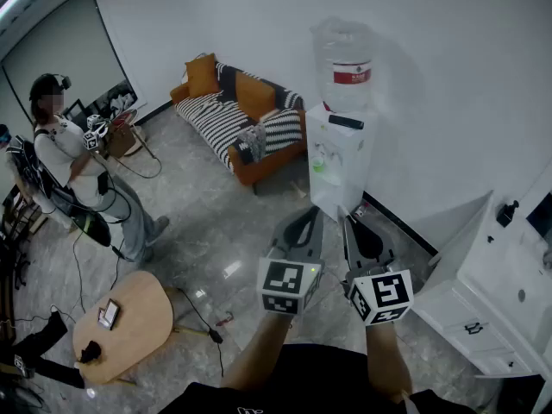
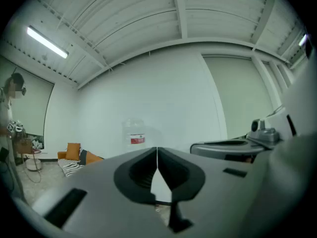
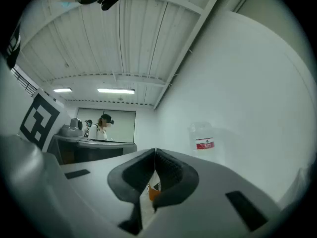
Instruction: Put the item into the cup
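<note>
No cup and no loose item show clearly in any view. In the head view both grippers are held up side by side above the floor, aimed at a white water dispenser (image 1: 338, 158). My left gripper (image 1: 316, 211) is shut, its jaws meeting in a thin line with nothing between them (image 2: 157, 151). My right gripper (image 1: 346, 220) is shut too (image 3: 155, 153). A small orange patch (image 3: 154, 190) shows through the gap below its tips; I cannot tell what it is.
The dispenser carries a clear bottle with a red label (image 1: 345, 63). An orange and striped sofa (image 1: 246, 115) stands by the back wall. A person (image 1: 73, 166) stands far left. A small wooden table (image 1: 125, 326) is lower left, white cabinets (image 1: 500, 291) at right.
</note>
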Motion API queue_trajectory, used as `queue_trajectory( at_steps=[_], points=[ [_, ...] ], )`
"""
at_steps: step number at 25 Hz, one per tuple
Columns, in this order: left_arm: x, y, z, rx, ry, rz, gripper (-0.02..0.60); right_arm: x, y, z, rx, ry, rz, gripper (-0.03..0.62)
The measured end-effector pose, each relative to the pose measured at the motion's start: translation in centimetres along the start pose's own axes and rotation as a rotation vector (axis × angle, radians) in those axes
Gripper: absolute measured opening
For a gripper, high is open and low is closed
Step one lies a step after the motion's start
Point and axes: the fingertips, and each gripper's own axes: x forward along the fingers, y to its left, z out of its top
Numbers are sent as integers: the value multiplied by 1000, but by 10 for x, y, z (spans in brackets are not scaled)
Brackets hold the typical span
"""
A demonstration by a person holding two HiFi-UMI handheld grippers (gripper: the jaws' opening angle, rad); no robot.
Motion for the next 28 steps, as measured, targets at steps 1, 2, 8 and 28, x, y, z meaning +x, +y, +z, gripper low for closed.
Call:
queue_trajectory(
  at_steps=[1,2,8,28],
  points=[
    [2,1,-1,-2,0,5,14,0,-2,-2,-1,1,3,12],
    [4,1,-2,-4,0,10,14,1,-5,-3,-2,3,6,12],
    [18,1,-3,-14,9,9,14,9,-17,-3,7,7,7,12],
    [105,53,-25,-1,-25,17,14,83,-88,-37,-5,-11,-54,12]
  ],
)
